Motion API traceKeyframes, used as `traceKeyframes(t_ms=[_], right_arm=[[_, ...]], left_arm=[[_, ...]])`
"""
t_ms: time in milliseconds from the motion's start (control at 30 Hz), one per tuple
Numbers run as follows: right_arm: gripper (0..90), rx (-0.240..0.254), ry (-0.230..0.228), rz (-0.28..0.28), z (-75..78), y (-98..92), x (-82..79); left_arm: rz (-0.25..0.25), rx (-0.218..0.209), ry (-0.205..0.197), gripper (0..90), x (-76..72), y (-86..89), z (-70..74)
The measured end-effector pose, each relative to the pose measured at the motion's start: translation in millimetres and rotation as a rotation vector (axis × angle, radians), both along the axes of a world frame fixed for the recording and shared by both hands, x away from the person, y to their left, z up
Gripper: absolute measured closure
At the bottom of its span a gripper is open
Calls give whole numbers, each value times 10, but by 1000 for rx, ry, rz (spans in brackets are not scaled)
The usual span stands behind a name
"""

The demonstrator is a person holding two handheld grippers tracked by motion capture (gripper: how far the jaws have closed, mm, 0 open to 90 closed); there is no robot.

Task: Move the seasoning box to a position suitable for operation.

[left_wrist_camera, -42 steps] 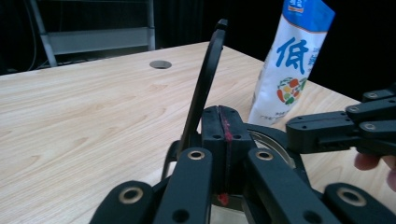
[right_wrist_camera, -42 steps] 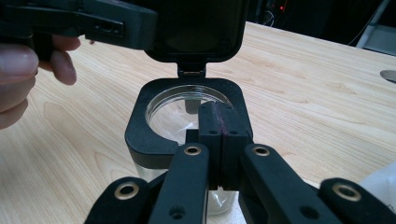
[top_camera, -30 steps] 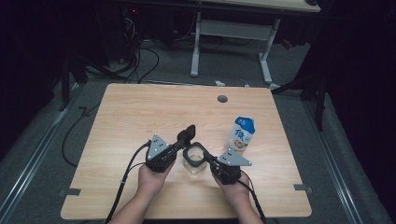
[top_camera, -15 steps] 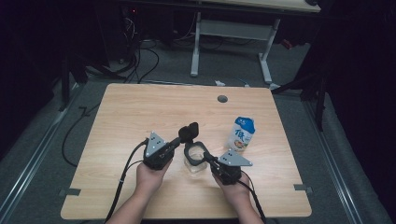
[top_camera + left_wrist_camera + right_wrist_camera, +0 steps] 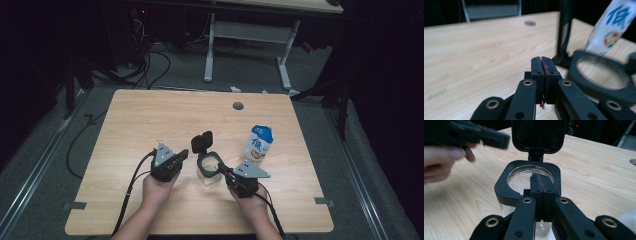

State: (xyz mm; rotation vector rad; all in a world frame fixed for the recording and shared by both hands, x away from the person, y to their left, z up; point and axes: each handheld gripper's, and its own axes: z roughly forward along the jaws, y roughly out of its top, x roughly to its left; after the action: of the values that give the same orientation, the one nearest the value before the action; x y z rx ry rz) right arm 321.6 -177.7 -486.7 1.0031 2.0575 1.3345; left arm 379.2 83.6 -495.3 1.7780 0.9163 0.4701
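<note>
Glass jar with its black flip lid up stands mid-table between our closed, empty left gripper and right gripper (fragile, slippery); we'd grip its black collar.

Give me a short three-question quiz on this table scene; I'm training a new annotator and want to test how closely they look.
1. True or false: the hinged black lid of the clear jar stands open.
2. Which side of the jar is the blue-and-white milk carton on in the high view? A) left B) right C) in front, nearer the person
3. How do the jaws of the left gripper and the right gripper stand?

Key
1. True: the lid is upright on its hinge and the jar's mouth is uncovered.
2. B.
3. Both pairs are shut, with nothing visibly between them; the right gripper's tips sit at the jar's black rim.
</note>
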Motion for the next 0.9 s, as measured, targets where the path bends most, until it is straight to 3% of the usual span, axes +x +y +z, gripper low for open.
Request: traceKeyframes(t_ms=[100,267,667,900], right_arm=[[900,-1,-1,0,-1,-2,-1],[900,0,-3,3,-4,-6,1],[900,-6,7,2,12,3,9],[900,-1,1,3,1,-2,7]], left_arm=[[-20,26,22,900,67,-60,-115],[-44,25,38,900,79,-137,-207],[-63,17,35,900,47,-178,-225],[-98,27,32,900,7,-226,-248]])
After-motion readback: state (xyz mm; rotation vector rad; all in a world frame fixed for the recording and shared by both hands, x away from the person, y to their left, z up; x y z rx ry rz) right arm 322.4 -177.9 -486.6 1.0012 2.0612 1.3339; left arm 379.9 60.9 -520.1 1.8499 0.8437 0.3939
